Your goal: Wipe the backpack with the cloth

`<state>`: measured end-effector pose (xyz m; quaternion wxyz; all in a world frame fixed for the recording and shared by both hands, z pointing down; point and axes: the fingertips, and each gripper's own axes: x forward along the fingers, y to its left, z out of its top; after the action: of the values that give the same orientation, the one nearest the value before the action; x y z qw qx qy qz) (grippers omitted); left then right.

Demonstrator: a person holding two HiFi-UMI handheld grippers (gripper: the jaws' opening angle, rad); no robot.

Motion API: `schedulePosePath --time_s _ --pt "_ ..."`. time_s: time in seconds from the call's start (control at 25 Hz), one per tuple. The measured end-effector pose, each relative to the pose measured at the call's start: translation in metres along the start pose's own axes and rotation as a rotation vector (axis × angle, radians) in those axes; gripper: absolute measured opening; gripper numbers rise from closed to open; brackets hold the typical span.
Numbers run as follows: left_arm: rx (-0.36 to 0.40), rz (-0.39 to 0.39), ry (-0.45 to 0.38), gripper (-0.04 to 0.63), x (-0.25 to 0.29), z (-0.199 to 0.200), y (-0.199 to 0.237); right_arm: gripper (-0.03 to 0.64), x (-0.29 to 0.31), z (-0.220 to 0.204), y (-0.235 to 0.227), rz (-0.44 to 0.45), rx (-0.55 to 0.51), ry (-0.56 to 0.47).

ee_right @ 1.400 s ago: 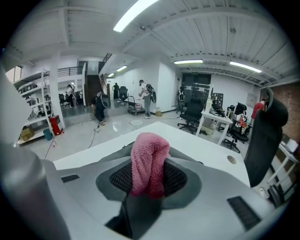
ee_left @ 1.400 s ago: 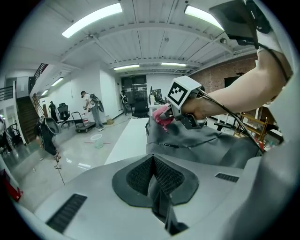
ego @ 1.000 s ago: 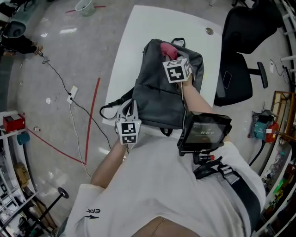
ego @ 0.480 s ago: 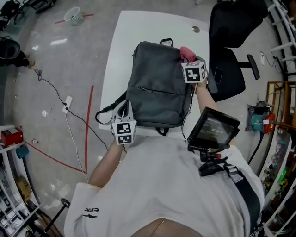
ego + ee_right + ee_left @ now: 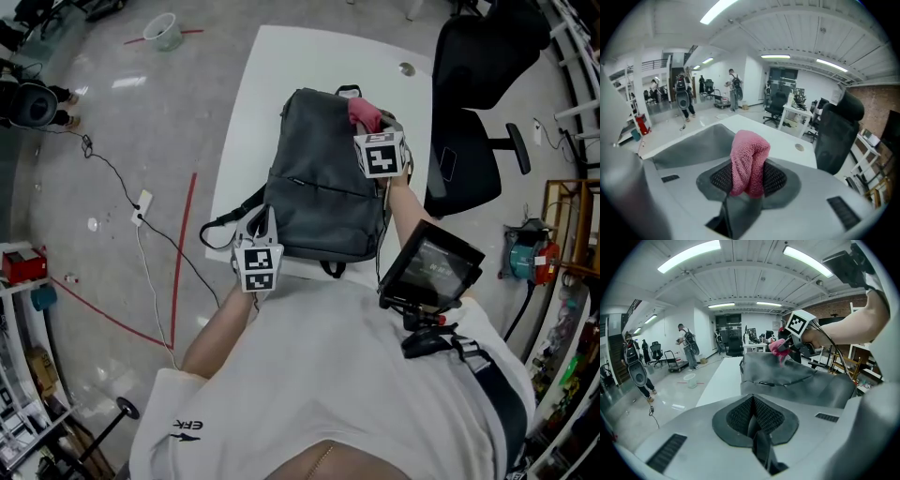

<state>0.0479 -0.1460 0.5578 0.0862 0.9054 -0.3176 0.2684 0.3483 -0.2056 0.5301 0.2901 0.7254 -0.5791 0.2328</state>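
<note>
Currently right tongs [image 5: 372, 127] clamp the pink cloth [image 5: 749, 159] against the grey backpack [image 5: 323, 187]; left tongs [image 5: 753, 420] closed together

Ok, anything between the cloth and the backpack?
Nothing visible. The right gripper holds the cloth right at the top corner of the backpack, whose front panel lies bare.

White table [image 5: 246, 122], black chair [image 5: 483, 47], glossy floor [image 5: 103, 173]

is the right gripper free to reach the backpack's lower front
Probably yes. The right gripper, shut on the pink cloth, is at the backpack's top corner; its front below looks bare, and the left gripper sits at the bottom-left edge.
</note>
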Motion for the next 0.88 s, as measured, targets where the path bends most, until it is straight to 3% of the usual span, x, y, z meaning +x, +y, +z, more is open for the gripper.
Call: schedulePosePath --time_s 0.24,0.44,0.6,0.88 --pt "0.012 0.015 0.013 0.003 -0.002 -0.003 -0.019 0.135 0.024 0.033 0.085 0.178 -0.090 -0.036" --pt "-0.004 0.020 0.021 0.003 -0.005 -0.011 -0.009 0.135 0.051 0.027 0.129 0.212 -0.156 0.023" --pt "-0.006 0.020 0.019 0.003 -0.008 -0.009 -0.002 0.135 0.054 0.020 0.124 0.198 -0.170 0.064" --pt "-0.007 0.004 0.017 0.003 -0.007 -0.010 -0.002 0.135 0.042 -0.012 0.072 0.145 -0.182 0.162"
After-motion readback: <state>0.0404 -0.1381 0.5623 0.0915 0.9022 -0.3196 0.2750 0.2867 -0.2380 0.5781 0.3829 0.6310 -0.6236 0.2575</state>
